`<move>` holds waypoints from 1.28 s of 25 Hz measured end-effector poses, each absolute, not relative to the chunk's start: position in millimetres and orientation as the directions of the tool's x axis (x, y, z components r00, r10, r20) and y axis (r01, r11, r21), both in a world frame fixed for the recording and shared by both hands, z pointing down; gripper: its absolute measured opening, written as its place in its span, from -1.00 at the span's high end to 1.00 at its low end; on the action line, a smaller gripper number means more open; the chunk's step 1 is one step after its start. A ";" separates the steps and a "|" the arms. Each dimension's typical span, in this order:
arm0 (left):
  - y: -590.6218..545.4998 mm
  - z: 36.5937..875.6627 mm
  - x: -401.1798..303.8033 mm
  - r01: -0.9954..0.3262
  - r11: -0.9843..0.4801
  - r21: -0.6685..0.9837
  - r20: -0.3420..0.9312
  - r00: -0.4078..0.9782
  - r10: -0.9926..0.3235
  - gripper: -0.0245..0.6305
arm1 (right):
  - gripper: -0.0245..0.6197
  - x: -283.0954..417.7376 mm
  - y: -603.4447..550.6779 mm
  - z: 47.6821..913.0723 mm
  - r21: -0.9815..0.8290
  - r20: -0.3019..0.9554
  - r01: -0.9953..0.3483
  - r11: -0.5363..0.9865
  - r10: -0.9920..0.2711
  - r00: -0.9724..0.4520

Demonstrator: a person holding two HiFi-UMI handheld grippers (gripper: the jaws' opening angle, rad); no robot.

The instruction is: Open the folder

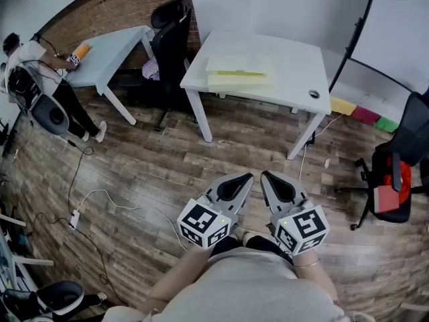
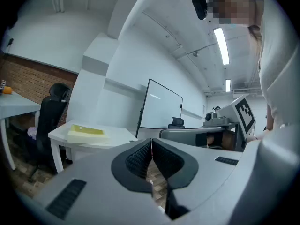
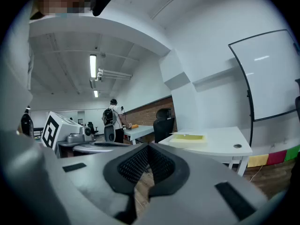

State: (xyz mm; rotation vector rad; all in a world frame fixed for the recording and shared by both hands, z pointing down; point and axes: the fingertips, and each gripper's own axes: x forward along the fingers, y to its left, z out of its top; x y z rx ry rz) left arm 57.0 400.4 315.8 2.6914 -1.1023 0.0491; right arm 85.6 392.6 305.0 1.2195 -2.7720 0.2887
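Observation:
A pale yellow folder (image 1: pixel 241 76) lies flat and closed on the white table (image 1: pixel 301 66) ahead, well beyond both grippers. It shows in the left gripper view as a yellow folder (image 2: pixel 86 132) at the left and in the right gripper view as a folder (image 3: pixel 187 138) on the tabletop. My left gripper (image 1: pixel 247 178) and right gripper (image 1: pixel 266 177) are held side by side over the wood floor, close to my body. Both are shut with nothing between their jaws, as the left gripper (image 2: pixel 151 144) and right gripper (image 3: pixel 148 150) views show.
A black office chair (image 1: pixel 171 39) stands left of the table beside a second light table (image 1: pixel 110 56), where a person (image 1: pixel 37 79) stands. Another chair with red items (image 1: pixel 399 173) is at the right. Cables (image 1: pixel 100 200) trail across the floor. A whiteboard (image 1: pixel 395 25) stands behind the table.

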 end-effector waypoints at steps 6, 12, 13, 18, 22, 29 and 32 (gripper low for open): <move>395.5 317.4 54.7 -0.705 -0.682 0.194 0.125 0.707 -0.696 0.86 | 0.86 91.0 386.5 309.2 -0.132 0.168 -0.743 0.656 -0.724 -0.669; 397.8 319.3 47.6 -0.715 -0.671 0.196 0.135 0.697 -0.704 0.86 | 0.86 88.7 387.6 313.5 -0.133 0.182 -0.747 0.651 -0.725 -0.664; 397.1 320.0 47.1 -0.716 -0.670 0.198 0.136 0.697 -0.704 0.86 | 0.86 88.4 386.7 312.8 -0.135 0.174 -0.748 0.650 -0.728 -0.664; 394.5 322.2 40.9 -0.717 -0.668 0.199 0.141 0.696 -0.704 0.86 | 0.86 82.2 381.9 310.5 -0.188 0.144 -0.746 0.639 -0.733 -0.665; 393.3 323.1 31.2 -0.709 -0.676 0.200 0.140 0.704 -0.696 0.86 | 0.86 69.2 378.5 312.8 -0.168 0.156 -0.748 0.642 -0.731 -0.664; 389.8 331.9 10.3 -0.694 -0.689 0.211 0.158 0.720 -0.676 0.86 | 0.86 49.0 380.3 325.9 -0.180 0.180 -0.766 0.617 -0.745 -0.643; 388.3 339.2 6.1 -0.689 -0.688 0.229 0.165 0.724 -0.670 0.86 | 0.86 45.5 383.4 336.3 -0.187 0.208 -0.775 0.604 -0.746 -0.632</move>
